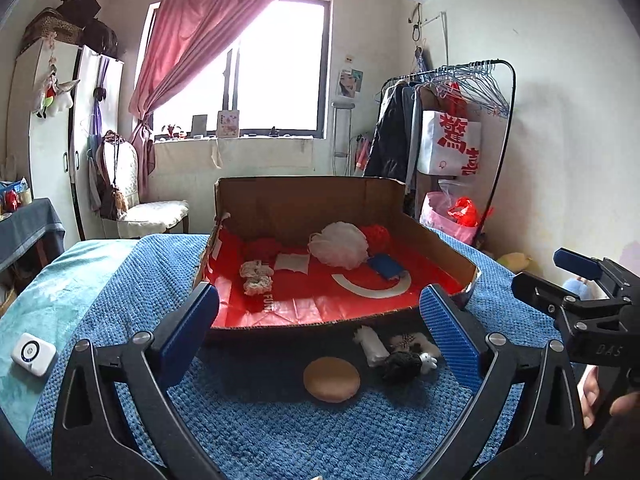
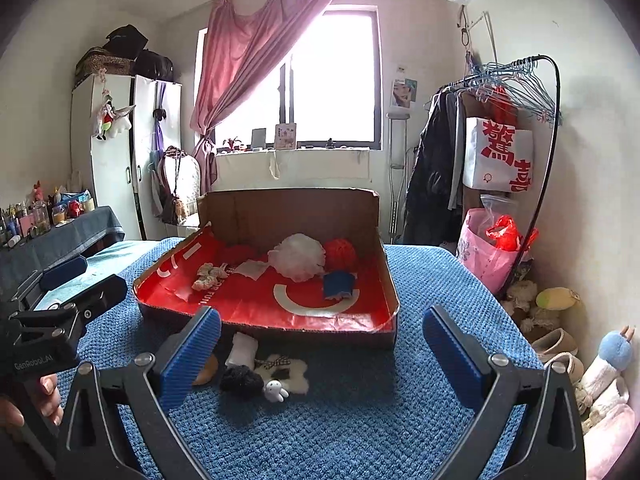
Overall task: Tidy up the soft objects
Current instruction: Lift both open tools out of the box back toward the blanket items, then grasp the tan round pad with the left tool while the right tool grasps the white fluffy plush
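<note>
A shallow cardboard box (image 1: 280,322) with a red lining stands on the blue blanket (image 1: 280,420); it also shows in the right wrist view (image 2: 280,334). Inside lie a white mesh puff (image 1: 340,250), red puffs (image 1: 376,236), a blue sponge (image 1: 386,266), a white cloth (image 1: 292,262) and a cream scrunchie (image 1: 256,278). In front of the box lie a round tan pad (image 1: 331,379), a white roll (image 1: 372,346), a black pom (image 2: 240,378) and a small white plush (image 2: 286,368). My left gripper (image 1: 320,336) is open above the pad. My right gripper (image 2: 322,354) is open near the plush.
A white gadget (image 1: 33,354) lies on the teal sheet at left. A clothes rack (image 2: 520,120) with bags stands right of the bed, plush toys and slippers (image 2: 560,344) on the floor below. A wardrobe (image 2: 128,152), chair and cluttered side table (image 2: 60,232) are at left.
</note>
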Demonstrator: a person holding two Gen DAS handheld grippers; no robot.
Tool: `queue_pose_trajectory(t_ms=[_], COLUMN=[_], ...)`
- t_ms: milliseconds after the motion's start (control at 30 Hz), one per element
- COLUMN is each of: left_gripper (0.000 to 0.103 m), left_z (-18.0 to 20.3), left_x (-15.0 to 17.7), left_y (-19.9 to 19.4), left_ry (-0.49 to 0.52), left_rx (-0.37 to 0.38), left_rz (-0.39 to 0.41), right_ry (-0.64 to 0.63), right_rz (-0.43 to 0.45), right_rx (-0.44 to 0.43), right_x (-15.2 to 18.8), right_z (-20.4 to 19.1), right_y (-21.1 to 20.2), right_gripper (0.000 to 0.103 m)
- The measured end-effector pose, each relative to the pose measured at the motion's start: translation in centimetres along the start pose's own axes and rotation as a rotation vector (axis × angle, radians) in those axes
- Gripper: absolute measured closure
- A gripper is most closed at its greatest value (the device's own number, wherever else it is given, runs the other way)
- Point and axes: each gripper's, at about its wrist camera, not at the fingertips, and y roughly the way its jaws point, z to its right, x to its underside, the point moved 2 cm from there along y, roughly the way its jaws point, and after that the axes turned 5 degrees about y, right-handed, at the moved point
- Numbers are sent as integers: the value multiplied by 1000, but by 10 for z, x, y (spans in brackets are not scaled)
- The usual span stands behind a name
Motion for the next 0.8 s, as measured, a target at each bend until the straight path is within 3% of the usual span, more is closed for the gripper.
queue_pose_trajectory(t_ms=[333,800], left_gripper=[1,1], left_z=[4,9], left_x=[43,75], left_y=[-1,15], left_ry=[-32,-25], left_rx=[-7,14], left_rz=[-41,-165], right_ry=[-1,40], right_rz=[8,-147], right_rx=[64,44], right_x=[48,90], right_z=[3,10], right_y=[-5,24], right_gripper=[0,0])
